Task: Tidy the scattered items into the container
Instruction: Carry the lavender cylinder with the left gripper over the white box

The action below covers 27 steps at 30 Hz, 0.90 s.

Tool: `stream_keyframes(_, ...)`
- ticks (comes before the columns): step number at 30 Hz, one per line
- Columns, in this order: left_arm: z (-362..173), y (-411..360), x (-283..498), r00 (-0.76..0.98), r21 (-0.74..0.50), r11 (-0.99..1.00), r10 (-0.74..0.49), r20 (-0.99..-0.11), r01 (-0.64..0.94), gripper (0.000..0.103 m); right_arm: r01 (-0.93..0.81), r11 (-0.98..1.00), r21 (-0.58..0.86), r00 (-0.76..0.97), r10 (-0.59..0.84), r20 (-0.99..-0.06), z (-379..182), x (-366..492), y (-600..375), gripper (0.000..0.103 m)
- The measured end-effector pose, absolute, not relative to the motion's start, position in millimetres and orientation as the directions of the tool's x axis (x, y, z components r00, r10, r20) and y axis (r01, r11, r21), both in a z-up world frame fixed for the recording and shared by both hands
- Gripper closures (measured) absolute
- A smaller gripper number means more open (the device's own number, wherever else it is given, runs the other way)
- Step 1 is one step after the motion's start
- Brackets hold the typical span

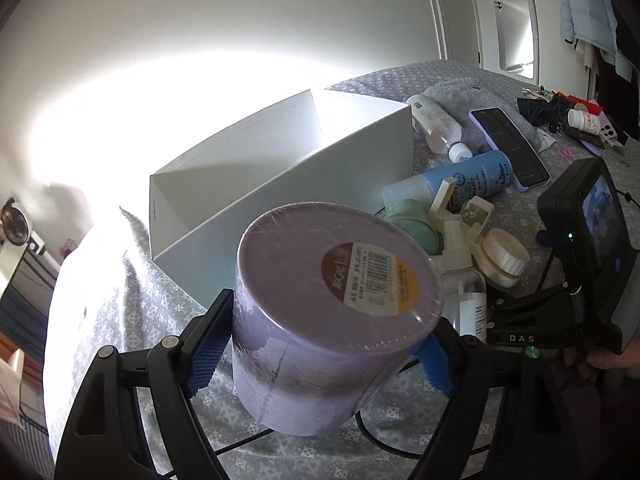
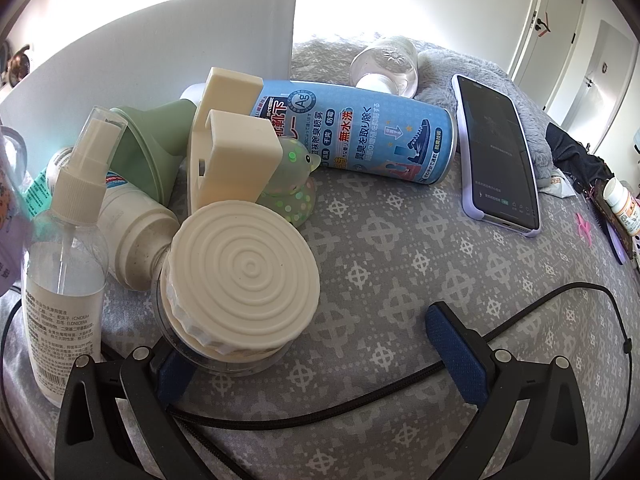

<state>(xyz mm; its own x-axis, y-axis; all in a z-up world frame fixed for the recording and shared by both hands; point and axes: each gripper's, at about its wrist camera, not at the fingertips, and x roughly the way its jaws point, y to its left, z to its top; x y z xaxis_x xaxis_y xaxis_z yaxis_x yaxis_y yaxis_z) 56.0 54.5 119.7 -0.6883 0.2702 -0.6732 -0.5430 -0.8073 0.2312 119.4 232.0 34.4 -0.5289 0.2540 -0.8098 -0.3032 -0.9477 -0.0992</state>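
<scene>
My left gripper (image 1: 328,320) is shut on a lilac shrink-wrapped round tub (image 1: 320,312), its blue pads pressing both sides. The tub hangs tilted above the patterned bedspread, just in front of the open white box (image 1: 280,184). My right gripper (image 2: 316,356) stands open low over the bedspread. Its left finger sits beside a clear jar with a cream ribbed lid (image 2: 244,276); its right finger is over bare cloth. The pile behind holds a blue spray can (image 2: 360,132), a clear spray bottle (image 2: 60,280), a green funnel (image 2: 152,148) and a cream bracket (image 2: 228,140).
A phone in a lilac case (image 2: 500,152) leans on a grey plush (image 2: 480,76). A clear bottle (image 2: 384,64) lies behind the can. Black cables (image 2: 520,320) cross the bedspread near my right fingers. Small clutter and a pill bottle (image 2: 624,204) lie at the far right. White doors stand behind.
</scene>
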Motion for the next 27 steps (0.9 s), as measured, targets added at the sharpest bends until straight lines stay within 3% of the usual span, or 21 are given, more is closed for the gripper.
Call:
stream_keyframes(10, 181.3, 51.8, 54.8, -0.742, 0.119, -0.853, 0.365, -0.562, -0.509, 0.021, -0.303, -0.948, -0.099, -0.529, 0.254, -0.810, 34.3, 119.2, 231.9, 0.000)
stream_keyframes(19, 235.7, 28.7, -18.5, -0.839, -0.113, -0.927, 0.372, -0.397, -0.358, 0.024, -0.303, -0.948, -0.099, -0.529, 0.254, -0.810, 34.4, 119.3, 231.7, 0.000)
stream_keyframes(27, 201.9, 6.1, -120.4, -0.867, -0.096, -0.977, 0.211, -0.452, -0.188, 0.024, -0.303, -0.948, -0.099, -0.529, 0.254, -0.810, 34.3, 119.0, 231.7, 0.000)
